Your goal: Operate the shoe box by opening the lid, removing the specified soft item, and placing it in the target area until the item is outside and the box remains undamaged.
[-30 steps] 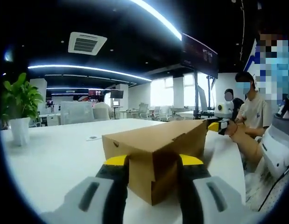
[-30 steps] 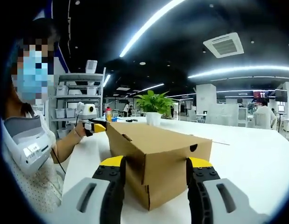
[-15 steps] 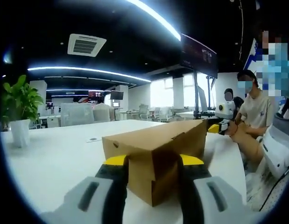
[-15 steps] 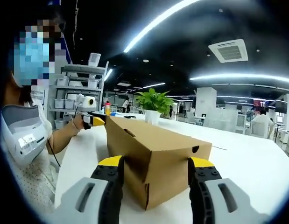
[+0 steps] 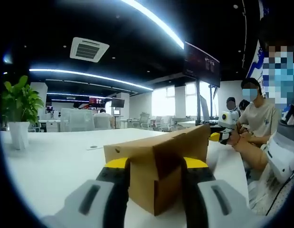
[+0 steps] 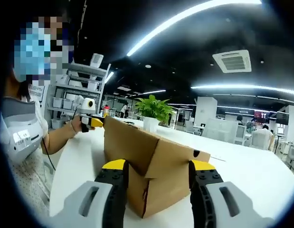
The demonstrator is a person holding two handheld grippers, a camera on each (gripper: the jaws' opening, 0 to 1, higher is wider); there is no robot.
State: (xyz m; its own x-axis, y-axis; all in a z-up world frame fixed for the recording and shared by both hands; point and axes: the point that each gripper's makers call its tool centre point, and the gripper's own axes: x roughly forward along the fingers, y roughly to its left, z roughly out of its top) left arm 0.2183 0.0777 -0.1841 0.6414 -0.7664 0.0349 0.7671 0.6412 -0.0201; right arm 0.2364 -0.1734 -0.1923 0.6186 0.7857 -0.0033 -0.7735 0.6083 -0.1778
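Shoe box [image 5: 158, 168] sits on the white table [image 5: 56, 161], cardboard, long axis running straight between the two grippers: one short end faces each camera. In the left gripper view the box recedes away and to the right toward the right gripper [image 5: 218, 137], which shows at its far end. In the right gripper view [image 6: 151, 164] it recedes away and to the left toward the left gripper [image 6: 92, 121], held in the person's hand [image 6: 76, 126].

Left gripper [image 5: 154, 164]: jaws straddle the near short end, yellow tips against both side faces, clamped on the box. Right gripper [image 6: 156, 166]: same at the opposite end, jaws closed onto the box sides.

Lid [image 6: 151, 149] is on but reads tilted, its lower edge overhanging the base at the near corner in the right gripper view (gap size hard to judge through the fisheye).

Room: open tabletop on the far side of the box toward the potted plant [image 5: 18, 111]; the person's torso [image 5: 279, 156] is close on the other side. The plant [image 6: 154, 111] stands well apart, beyond the box.
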